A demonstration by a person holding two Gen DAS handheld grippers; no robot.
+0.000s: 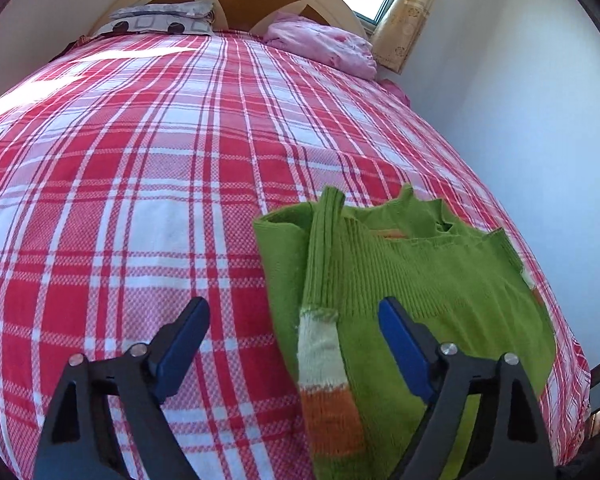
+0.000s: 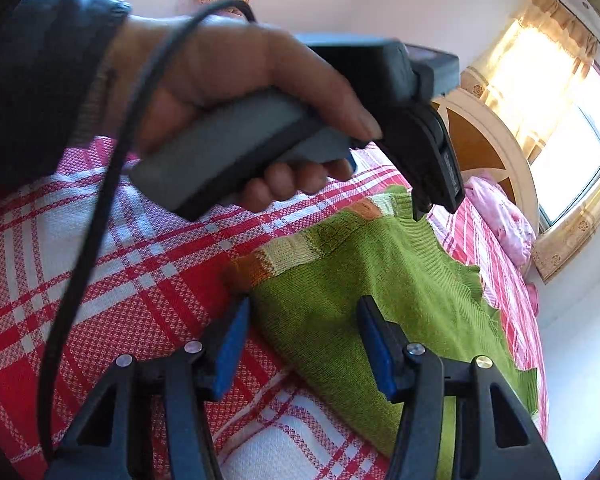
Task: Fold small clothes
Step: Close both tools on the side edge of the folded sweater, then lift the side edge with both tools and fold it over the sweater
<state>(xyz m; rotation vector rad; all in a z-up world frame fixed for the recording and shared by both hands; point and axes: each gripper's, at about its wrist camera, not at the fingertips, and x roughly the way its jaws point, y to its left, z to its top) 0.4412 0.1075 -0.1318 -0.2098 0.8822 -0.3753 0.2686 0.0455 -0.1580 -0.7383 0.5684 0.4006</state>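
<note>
While the green sweater (image 1: 440, 280) lies by the bed's (image 1: 140, 160) right edge, both left gripper (image 1: 294, 312) and right gripper (image 2: 302, 312), wide and empty, should pinch one layer evenly at the hem.

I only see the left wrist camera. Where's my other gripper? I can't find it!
Observer: The right gripper is at the near edge of the green sweater. Its jaws are apart and nothing is pinched.
Operator: Who's holding my left one?
Observer: A hand in a dark sleeve grips the grey handle of the left gripper.
Operator: Is anything dangling?
Observer: Yes, a black cable loops past that hand and hangs down over the plaid bedspread.
</note>
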